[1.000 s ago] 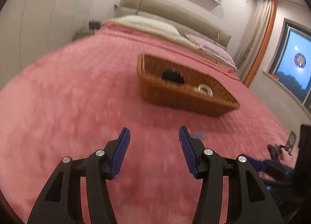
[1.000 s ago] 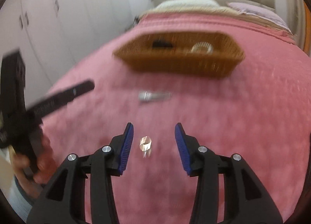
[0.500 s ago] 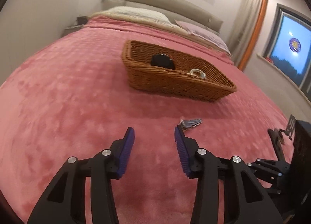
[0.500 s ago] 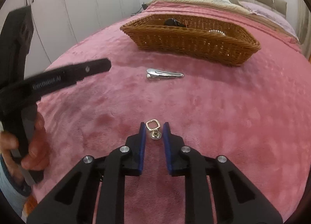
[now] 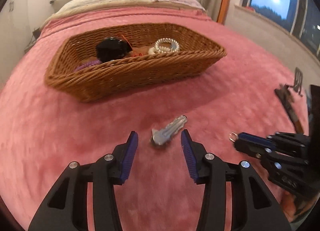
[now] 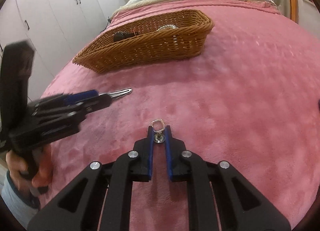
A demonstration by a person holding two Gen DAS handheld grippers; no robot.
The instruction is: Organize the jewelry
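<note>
Pink bedspread [image 6: 230,90] lies bare around right claw [image 6: 159,131] pinching earring [image 6: 158,126], left claw [image 5: 159,141] spread, opening.

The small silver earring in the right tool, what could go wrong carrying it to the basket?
The small silver earring is pinched only at the very tips of the right tool, so it could slip into the plush pink blanket. The woven wicker basket has gaps it might fall through.
</note>
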